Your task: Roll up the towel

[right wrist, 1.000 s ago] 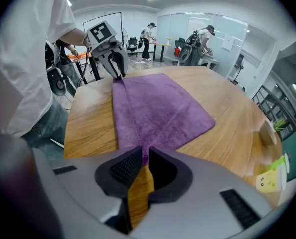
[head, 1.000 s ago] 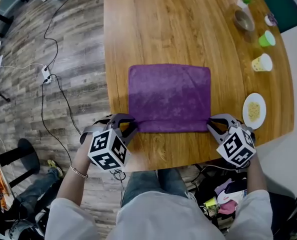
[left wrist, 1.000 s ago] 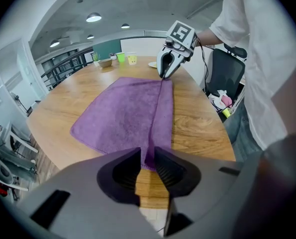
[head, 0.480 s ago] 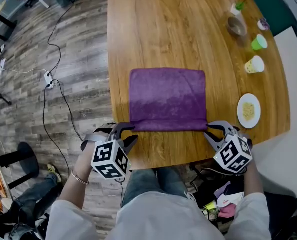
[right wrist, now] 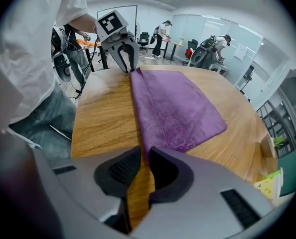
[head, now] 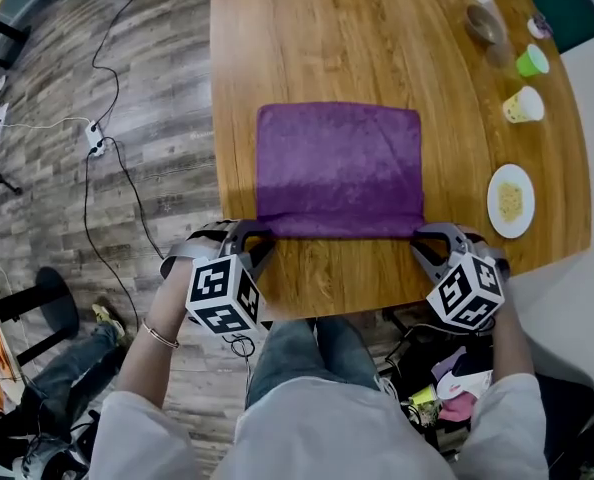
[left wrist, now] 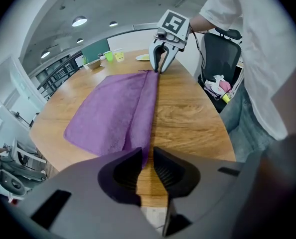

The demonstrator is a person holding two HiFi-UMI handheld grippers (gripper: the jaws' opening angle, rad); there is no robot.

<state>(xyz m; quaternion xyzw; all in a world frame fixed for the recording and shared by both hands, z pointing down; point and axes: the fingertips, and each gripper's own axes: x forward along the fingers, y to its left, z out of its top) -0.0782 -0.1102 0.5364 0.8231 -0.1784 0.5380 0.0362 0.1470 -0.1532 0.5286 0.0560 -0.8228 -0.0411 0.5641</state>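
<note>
Pinching the near fold of the purple towel (head: 339, 163), the left tongs (head: 260, 240) and the right tongs (head: 417, 240) sit at its two lower corners, in the lower centre of the head view. Both pairs of jaws have just been closing. Each gripper view shows the tips nearly together, with the towel's folded edge caught in the narrow gap between them. Half a second ago both tongs stood slightly below those corners with the jaws a little wider; now they are up against the fold again. The towel lies flat on the wooden table (head: 377, 28) at centre frame, its lower edge doubled over into a narrow band running straight from one pair of tongs to the other. Its outline looks much as it did a second ago. A plate (head: 510, 200) sits apart from the towel near the table's right edge, in the same place relative to it as before.
</note>
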